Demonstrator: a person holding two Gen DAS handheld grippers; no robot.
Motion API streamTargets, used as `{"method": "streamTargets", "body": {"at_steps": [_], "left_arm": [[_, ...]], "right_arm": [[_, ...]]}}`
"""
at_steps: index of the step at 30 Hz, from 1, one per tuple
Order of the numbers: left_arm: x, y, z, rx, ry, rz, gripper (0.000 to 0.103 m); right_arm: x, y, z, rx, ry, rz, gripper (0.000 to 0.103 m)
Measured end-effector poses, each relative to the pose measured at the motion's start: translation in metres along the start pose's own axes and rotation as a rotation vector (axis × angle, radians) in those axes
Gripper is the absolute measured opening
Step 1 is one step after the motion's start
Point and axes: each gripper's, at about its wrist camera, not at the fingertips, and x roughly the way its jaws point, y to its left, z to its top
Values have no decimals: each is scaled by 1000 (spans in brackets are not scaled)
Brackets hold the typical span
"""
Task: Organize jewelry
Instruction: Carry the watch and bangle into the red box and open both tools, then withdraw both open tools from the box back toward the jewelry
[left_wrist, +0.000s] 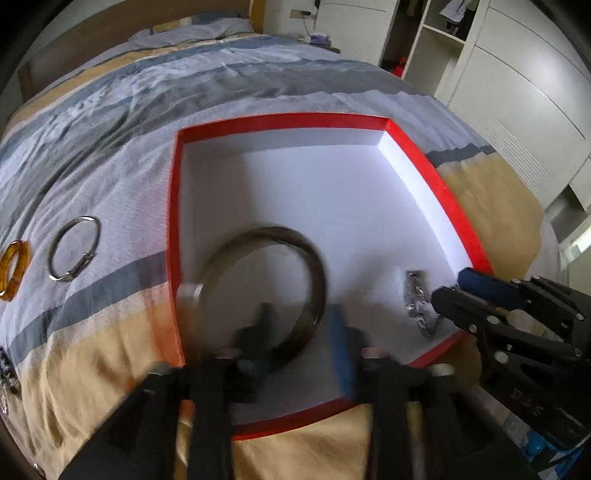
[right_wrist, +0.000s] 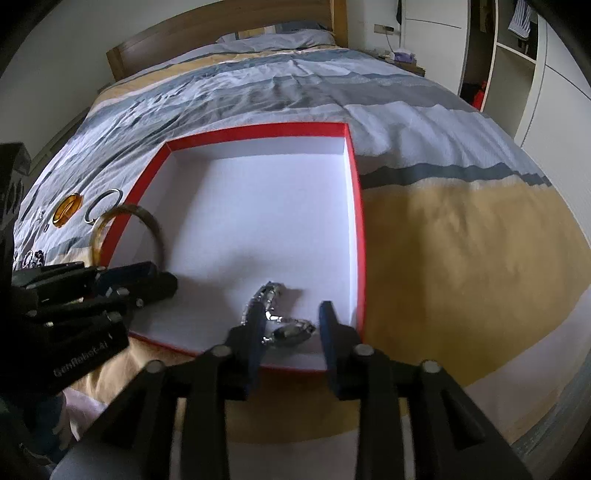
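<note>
While the left wrist view is smeared by blur, it shows a bed (left_wrist: 258, 92) under a duvet striped grey, white and tan, with a wooden headboard (left_wrist: 110, 33) at the back and white wardrobe doors (left_wrist: 524, 110) to the right. On the duvet sits a red-rimmed box (left_wrist: 421, 155) with a white inside. A dark bangle (left_wrist: 314, 266) lies in the box's near left part, and the left gripper (left_wrist: 299, 332) stands spread around its near edge — whether the pads touch it cannot be told. A silver chain bracelet (left_wrist: 417, 302) lies in the near right corner. Left of the box, on the duvet, lie a silver ring bangle (left_wrist: 74, 249) and an amber bangle (left_wrist: 14, 269).

From the right wrist view, the same box (right_wrist: 354, 221) sits on the duvet, the headboard (right_wrist: 221, 37) behind. The right gripper (right_wrist: 291, 328) is spread either side of the chain bracelet (right_wrist: 291, 328), not pinching it. The left gripper's body (right_wrist: 74, 332) bears pale lettering — it seems to read "GenRobot-AI".
</note>
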Motion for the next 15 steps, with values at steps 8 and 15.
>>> {"method": "streamTargets", "body": {"at_steps": [8, 15], "left_arm": [[-26, 3, -1, -10, -47, 24, 48], [-85, -1, -10, -25, -147, 52, 49]], "right_arm": [[-21, 1, -2, -7, -38, -8, 41], [-60, -6, -9, 28, -93, 5, 41]]}}
